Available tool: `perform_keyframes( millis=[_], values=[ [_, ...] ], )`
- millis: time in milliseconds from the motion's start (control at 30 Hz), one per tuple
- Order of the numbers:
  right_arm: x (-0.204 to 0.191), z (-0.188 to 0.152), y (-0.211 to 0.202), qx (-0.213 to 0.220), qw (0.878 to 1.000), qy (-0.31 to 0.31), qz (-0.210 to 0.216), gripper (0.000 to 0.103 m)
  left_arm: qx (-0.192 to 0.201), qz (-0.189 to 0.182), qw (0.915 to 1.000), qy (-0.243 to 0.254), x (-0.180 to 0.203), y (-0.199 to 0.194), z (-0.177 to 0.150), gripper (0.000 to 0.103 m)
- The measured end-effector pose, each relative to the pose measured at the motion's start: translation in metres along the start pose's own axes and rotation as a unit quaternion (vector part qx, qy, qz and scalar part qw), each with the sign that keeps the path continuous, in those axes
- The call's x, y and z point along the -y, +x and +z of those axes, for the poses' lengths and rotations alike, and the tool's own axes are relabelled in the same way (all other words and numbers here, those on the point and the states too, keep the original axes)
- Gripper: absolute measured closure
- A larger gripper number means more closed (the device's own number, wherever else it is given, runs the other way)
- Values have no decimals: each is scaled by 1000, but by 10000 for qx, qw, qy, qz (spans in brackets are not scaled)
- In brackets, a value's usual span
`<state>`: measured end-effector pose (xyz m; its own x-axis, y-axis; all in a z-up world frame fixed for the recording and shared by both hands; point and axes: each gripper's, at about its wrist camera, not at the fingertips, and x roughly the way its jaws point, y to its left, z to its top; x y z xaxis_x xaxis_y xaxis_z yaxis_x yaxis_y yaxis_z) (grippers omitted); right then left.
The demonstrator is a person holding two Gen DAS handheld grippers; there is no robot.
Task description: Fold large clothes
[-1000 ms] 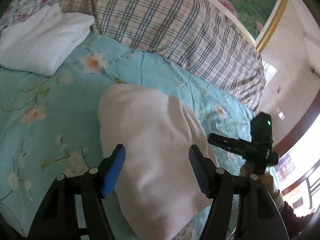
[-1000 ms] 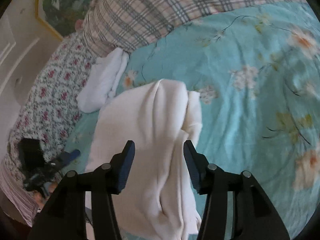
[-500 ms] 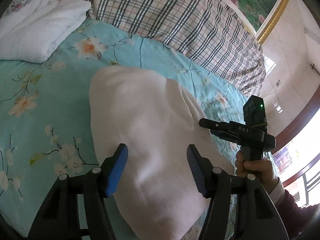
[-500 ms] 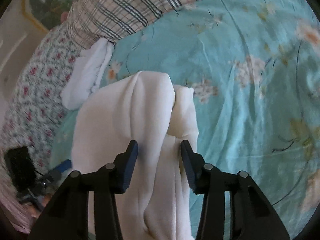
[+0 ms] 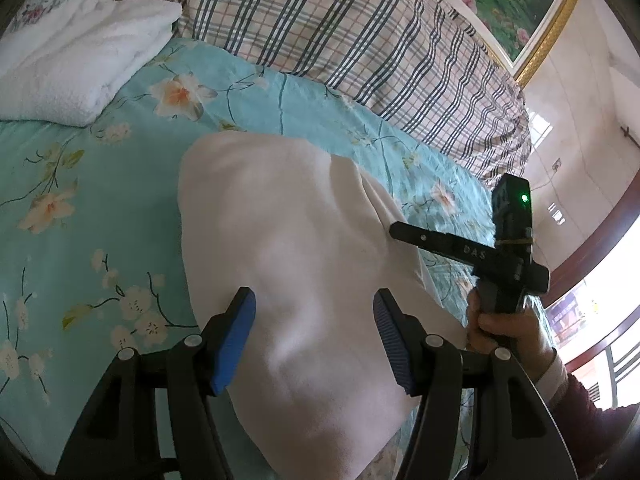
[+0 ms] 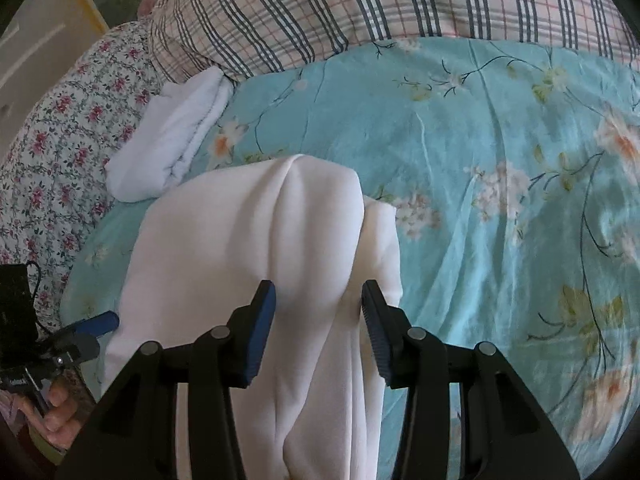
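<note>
Left gripper (image 5: 314,334): blue-padded jaws spread apart, nothing pinched between them; the white garment (image 5: 288,264) sits right below and ahead of the gap, pads look clear of the cloth but contact under the fingers can't be confirmed. Right gripper (image 6: 318,320): jaws apart too, narrower gap than the left, hanging over a raised fold of the same garment (image 6: 256,248); cloth fills the space between the fingers, pads not visibly pressing on it, can't tell if the tips graze the fabric.

In the left wrist view the right gripper (image 5: 460,246) shows off to the right side of the left tool, held by a hand (image 5: 508,332) with a dark red sleeve, its finger reaching over the garment's right edge; green light lit on its camera block. In the right wrist view the left gripper's blue pad (image 6: 100,322) shows at the garment's left edge.

Garment lies folded in a long bundle on the teal floral bedsheet (image 6: 500,160), running away from both tools. Beyond it, to the left: a folded white towel (image 5: 76,64). Furthest: plaid quilt (image 5: 340,36) and a gold-framed picture (image 5: 504,4) on the wall.
</note>
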<state>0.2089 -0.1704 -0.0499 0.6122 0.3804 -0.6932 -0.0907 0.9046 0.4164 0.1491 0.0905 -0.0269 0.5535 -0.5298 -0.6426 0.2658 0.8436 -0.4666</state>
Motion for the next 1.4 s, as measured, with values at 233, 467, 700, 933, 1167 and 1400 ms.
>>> perform_keyframes(
  millis=[233, 467, 700, 933, 1167, 1400],
  values=[
    [-3, 11, 6, -58, 9991, -282, 300, 57, 21, 7, 10000, -22, -2, -2, -2, 42],
    [-5, 11, -35, 191, 9933, 116, 1133, 96, 100, -270, 9989, 357, 18, -12, 1, 42],
    [37, 1, -25, 29, 9954, 707, 641, 99, -209, -196, 9981, 542, 20, 18, 0, 44],
    [65, -16, 10, -77, 9926, 1165, 336, 99, -387, -85, 9982, 451, 14, 57, -9, 49],
    [52, -8, -6, -29, 9959, 867, -255, 91, -474, 58, 9969, 622, 27, 50, -5, 48],
    [-5, 0, -42, 398, 9943, 609, 776, 91, 188, 106, 9987, 471, 11, 22, 50, 48]
  ],
)
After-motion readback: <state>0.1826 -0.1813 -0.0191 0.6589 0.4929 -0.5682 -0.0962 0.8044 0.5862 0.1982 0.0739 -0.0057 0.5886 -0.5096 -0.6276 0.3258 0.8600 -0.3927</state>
